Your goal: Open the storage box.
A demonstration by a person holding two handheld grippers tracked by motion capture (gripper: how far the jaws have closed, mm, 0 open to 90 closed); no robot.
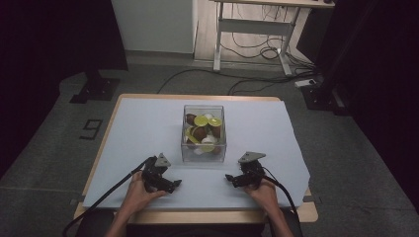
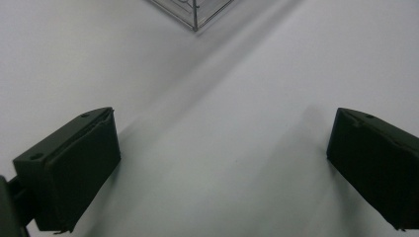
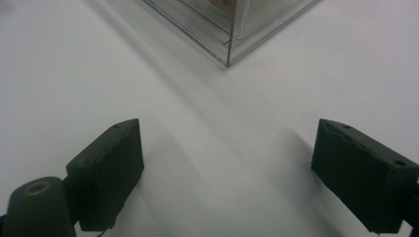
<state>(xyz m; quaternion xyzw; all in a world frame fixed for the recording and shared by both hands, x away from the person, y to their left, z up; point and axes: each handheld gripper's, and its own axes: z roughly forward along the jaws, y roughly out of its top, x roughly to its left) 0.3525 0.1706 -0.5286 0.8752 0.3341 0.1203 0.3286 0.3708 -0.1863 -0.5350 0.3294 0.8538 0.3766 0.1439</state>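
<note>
Two black grippers: left gripper (image 1: pixel 174 184), right gripper (image 1: pixel 229 178), each topped by a grey three-cornered plate and trailing a black cable toward the near edge. Blocky dark jaws with small screw holes and worn pad edges. Bare forearms, no sleeves.

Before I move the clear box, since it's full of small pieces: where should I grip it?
Grip the clear box by its two long side walls near the rim, one gripper per side, coming in level from the left and right. It stands upright and open-topped, so squeezing both walls evenly probably keeps it from tipping.
</note>
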